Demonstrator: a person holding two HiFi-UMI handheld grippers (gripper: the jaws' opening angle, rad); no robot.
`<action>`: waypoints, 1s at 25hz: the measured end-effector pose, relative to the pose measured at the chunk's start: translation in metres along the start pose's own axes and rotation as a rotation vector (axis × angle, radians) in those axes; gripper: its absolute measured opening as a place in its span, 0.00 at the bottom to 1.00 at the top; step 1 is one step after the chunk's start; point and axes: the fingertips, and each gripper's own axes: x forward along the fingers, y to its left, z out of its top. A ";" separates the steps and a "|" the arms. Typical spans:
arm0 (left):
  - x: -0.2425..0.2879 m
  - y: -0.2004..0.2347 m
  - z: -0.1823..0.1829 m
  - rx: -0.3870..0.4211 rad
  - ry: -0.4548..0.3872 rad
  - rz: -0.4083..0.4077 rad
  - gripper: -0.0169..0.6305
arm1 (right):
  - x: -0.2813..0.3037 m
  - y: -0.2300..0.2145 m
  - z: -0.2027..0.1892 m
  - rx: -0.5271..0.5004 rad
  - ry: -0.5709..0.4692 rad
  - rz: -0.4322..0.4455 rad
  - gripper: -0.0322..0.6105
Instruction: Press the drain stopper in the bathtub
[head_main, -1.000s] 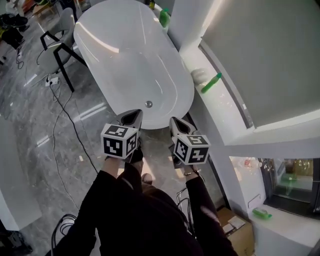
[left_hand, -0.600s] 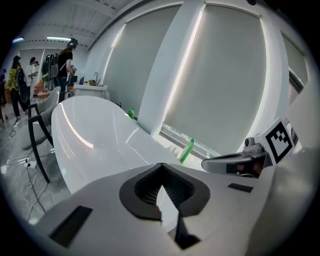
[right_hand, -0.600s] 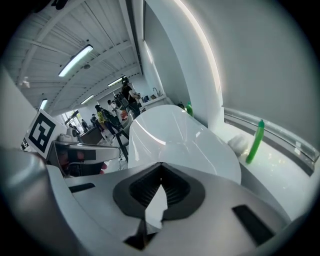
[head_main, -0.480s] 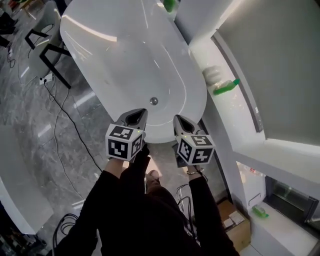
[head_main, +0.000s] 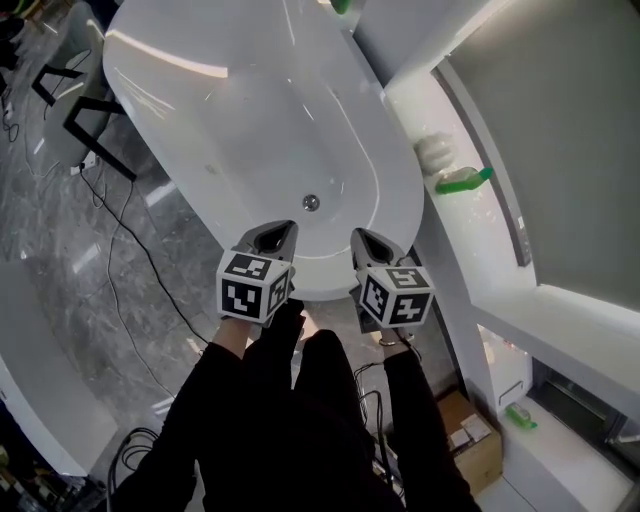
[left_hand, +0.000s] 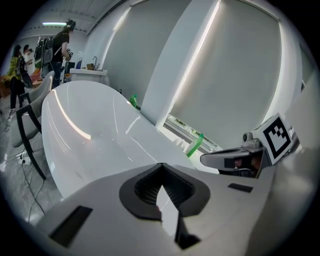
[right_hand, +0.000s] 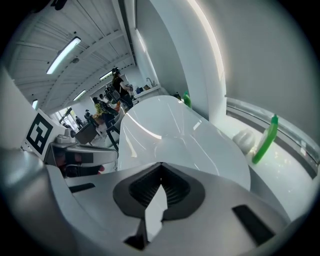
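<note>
The stopper (head_main: 311, 202) lies on the tub (head_main: 215, 95) floor at frame centre, just above and between your grippers; your left gripper (head_main: 272, 237) is nearer than the right gripper (head_main: 368, 244); both are closed on nothing.

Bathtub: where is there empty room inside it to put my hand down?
Almost all of the bathtub is bare, from the shiny far slope down the smooth bottom. The only thing inside is the small round drain stopper, near the person's end. The ledge on the right is more crowded: a green item and a white lump lie there.
</note>
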 end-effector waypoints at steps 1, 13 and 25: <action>0.002 0.001 0.000 -0.002 0.003 -0.004 0.04 | 0.003 -0.001 0.000 -0.002 0.005 -0.003 0.05; 0.046 0.016 -0.016 -0.011 0.067 -0.035 0.04 | 0.039 -0.014 -0.012 0.000 0.065 -0.021 0.05; 0.119 0.057 -0.050 -0.042 0.118 -0.015 0.04 | 0.112 -0.054 -0.044 0.012 0.145 -0.011 0.05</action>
